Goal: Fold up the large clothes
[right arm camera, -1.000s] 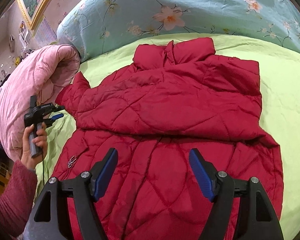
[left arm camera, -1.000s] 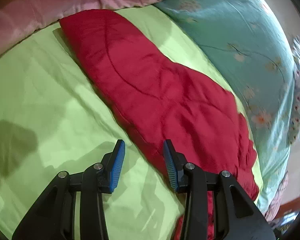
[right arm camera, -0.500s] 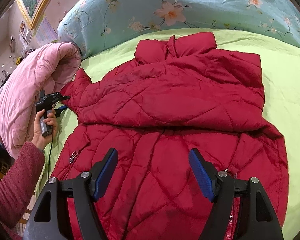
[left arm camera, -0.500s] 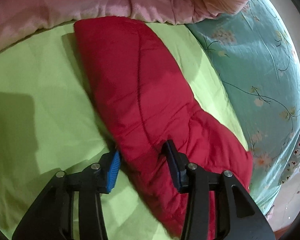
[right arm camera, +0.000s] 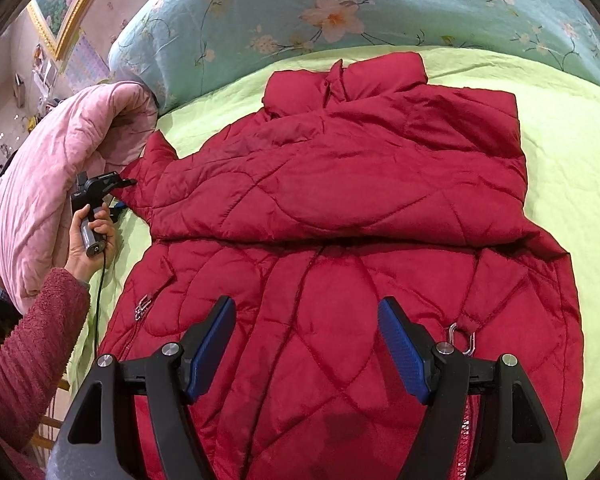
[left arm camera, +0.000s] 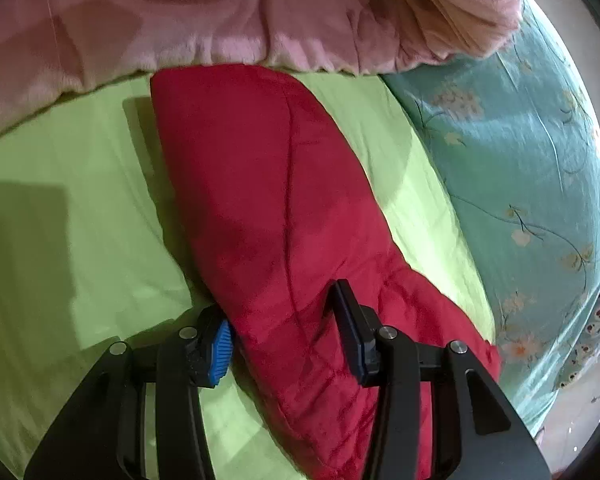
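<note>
A red quilted jacket (right arm camera: 340, 208) lies on a green sheet (right arm camera: 572, 128), its right sleeve folded across the chest. Its left sleeve (left arm camera: 268, 216) stretches out toward a pink blanket. My left gripper (left arm camera: 284, 328) is open, one finger on each side of this sleeve, not clamped. It also shows in the right wrist view (right arm camera: 112, 192) at the sleeve's end, held by a hand. My right gripper (right arm camera: 306, 344) is open and empty, hovering over the jacket's lower front.
A pink blanket (left arm camera: 220, 20) is bunched just beyond the sleeve's cuff. A teal floral quilt (right arm camera: 340, 12) runs along the far side of the bed. The person's arm in a red sweater (right arm camera: 24, 344) is at the left.
My left gripper has moved along the sleeve toward the cuff and now straddles it. My right gripper has pulled back a little from the jacket and stays open.
</note>
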### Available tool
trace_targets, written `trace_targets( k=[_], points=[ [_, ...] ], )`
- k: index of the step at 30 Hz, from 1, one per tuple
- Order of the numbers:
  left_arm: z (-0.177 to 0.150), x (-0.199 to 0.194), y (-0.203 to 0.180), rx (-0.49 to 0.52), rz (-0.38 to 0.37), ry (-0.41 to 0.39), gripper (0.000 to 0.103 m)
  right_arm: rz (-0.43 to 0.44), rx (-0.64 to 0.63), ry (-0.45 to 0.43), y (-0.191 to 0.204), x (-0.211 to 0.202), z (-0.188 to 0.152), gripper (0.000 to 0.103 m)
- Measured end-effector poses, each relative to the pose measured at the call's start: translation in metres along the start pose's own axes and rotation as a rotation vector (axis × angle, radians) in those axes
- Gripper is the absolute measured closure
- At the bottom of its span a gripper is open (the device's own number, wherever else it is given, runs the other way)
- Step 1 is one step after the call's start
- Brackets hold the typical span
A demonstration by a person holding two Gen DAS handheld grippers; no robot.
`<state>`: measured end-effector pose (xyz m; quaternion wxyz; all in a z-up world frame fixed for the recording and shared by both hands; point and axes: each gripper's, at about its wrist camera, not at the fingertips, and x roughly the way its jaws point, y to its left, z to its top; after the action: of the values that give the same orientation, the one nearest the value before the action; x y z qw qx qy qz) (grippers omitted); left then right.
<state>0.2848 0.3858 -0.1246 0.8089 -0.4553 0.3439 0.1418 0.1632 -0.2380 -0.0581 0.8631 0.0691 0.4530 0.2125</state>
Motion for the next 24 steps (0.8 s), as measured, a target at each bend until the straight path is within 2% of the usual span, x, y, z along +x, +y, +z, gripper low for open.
trace_targets(
  k=[3, 10, 12, 13, 14, 18, 24],
  points=[
    [0.004, 0.001, -0.006, 0.024, 0.022, -0.013, 0.059, -0.001, -0.011, 0.001, 0.003, -0.001, -0.001, 0.028],
    [0.019, 0.006, -0.003, -0.003, 0.022, -0.035, 0.061, -0.001, -0.005, 0.003, 0.003, -0.003, -0.004, 0.028],
    [0.02, 0.003, -0.004, 0.008, 0.028, -0.053, 0.072, -0.001, -0.001, 0.004, 0.002, -0.003, -0.006, 0.028],
    [0.02, 0.002, -0.006, 0.019, 0.027, -0.059, 0.086, -0.002, 0.0, 0.004, 0.002, -0.003, -0.006, 0.028],
    [0.017, -0.001, -0.01, 0.04, 0.025, -0.065, 0.091, -0.003, 0.001, 0.003, 0.001, -0.004, -0.006, 0.028],
    [-0.001, -0.024, -0.034, 0.155, 0.046, -0.126, 0.095, 0.006, 0.006, 0.0, 0.0, -0.003, -0.007, 0.028],
    [-0.043, -0.067, -0.078, 0.322, -0.038, -0.174, 0.096, 0.021, 0.007, -0.019, -0.001, -0.004, -0.004, 0.028]
  ],
)
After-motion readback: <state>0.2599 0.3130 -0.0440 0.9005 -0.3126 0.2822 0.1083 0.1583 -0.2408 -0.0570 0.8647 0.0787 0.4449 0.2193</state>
